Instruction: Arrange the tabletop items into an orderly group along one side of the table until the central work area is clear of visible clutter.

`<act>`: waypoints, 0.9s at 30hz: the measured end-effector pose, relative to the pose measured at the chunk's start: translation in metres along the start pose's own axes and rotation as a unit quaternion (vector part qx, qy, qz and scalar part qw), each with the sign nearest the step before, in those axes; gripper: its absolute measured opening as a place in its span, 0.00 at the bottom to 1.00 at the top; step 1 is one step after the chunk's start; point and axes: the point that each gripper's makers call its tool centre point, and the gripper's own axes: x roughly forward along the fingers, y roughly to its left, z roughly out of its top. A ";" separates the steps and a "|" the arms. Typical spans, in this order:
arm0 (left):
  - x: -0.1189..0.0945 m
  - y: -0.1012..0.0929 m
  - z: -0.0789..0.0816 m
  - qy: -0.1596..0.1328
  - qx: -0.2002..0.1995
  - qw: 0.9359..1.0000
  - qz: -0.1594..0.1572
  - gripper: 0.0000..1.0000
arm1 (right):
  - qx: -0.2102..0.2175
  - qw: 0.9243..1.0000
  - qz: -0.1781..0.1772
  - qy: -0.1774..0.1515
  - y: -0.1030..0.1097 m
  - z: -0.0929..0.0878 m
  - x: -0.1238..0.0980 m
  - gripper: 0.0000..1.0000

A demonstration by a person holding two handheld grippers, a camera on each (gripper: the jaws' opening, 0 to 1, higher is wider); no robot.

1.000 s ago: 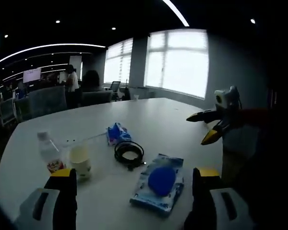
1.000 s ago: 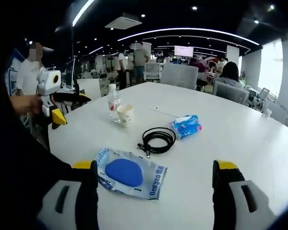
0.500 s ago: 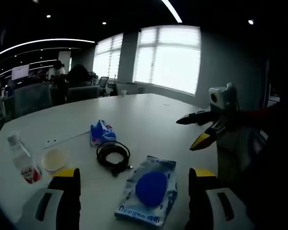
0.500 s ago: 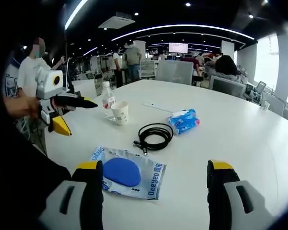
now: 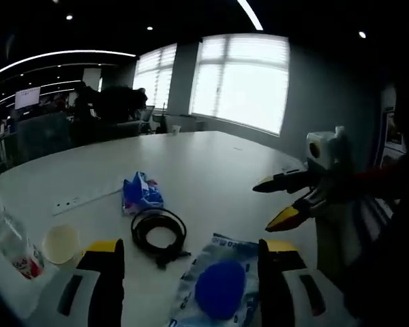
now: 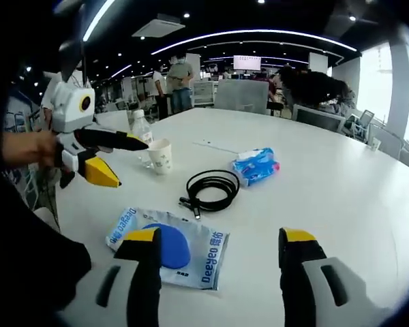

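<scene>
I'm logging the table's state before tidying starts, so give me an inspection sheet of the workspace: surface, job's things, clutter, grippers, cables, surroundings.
Surface: white table, broad bare areas.
Job's things: blue pouch nearest; wipes pack and paper cup farther out; bottle behind the cup. All spread about the middle, not yet grouped.
Clutter: nothing seen beyond these and a white strip lying flat.
Grippers: left gripper open, held above the table near the cup; right gripper open, above the table edge. Both hold nothing.
Cables: black coiled cable between pouch and wipes pack.
Surroundings: open office, chairs, standing people, bright windows.
</scene>
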 end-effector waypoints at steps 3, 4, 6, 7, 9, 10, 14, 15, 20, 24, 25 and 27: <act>0.008 0.010 -0.001 -0.001 -0.006 1.000 0.013 0.78 | 0.009 1.000 0.000 0.001 -0.003 -0.001 0.007 0.63; 0.013 0.013 -0.001 0.000 -0.011 1.000 0.018 0.78 | 0.011 1.000 0.001 0.002 -0.003 -0.001 0.010 0.62; 0.018 0.015 -0.002 0.004 -0.014 1.000 0.023 0.77 | 0.015 1.000 0.002 0.001 -0.003 0.000 0.014 0.60; 0.020 0.015 -0.002 0.005 -0.015 1.000 0.023 0.76 | 0.018 1.000 0.002 0.000 -0.003 0.001 0.016 0.60; 0.026 0.019 -0.005 0.011 -0.020 0.999 0.027 0.75 | 0.023 1.000 0.000 -0.002 -0.005 0.002 0.021 0.58; 0.030 0.020 -0.007 0.013 -0.027 0.999 0.027 0.75 | 0.023 1.000 -0.006 -0.006 -0.007 0.004 0.024 0.57; 0.040 0.024 -0.009 0.014 -0.056 0.998 0.025 0.74 | 0.023 1.000 -0.012 -0.011 -0.011 0.009 0.032 0.52; 0.042 0.026 -0.008 0.014 -0.059 0.998 0.028 0.73 | 0.030 0.999 -0.013 -0.017 -0.011 0.012 0.035 0.51; 0.054 0.038 -0.014 0.022 -0.073 0.996 0.043 0.68 | 0.064 0.998 -0.013 -0.021 -0.011 0.015 0.051 0.48; 0.062 0.041 -0.015 0.017 -0.080 0.995 0.053 0.62 | 0.085 0.996 -0.023 -0.027 -0.014 0.018 0.065 0.45; 0.064 0.042 -0.016 0.018 -0.081 0.995 0.055 0.62 | 0.090 0.995 -0.025 -0.028 -0.014 0.018 0.066 0.45; 0.068 0.041 -0.018 0.023 -0.086 0.995 0.055 0.62 | 0.103 0.994 -0.025 -0.026 -0.014 0.017 0.073 0.44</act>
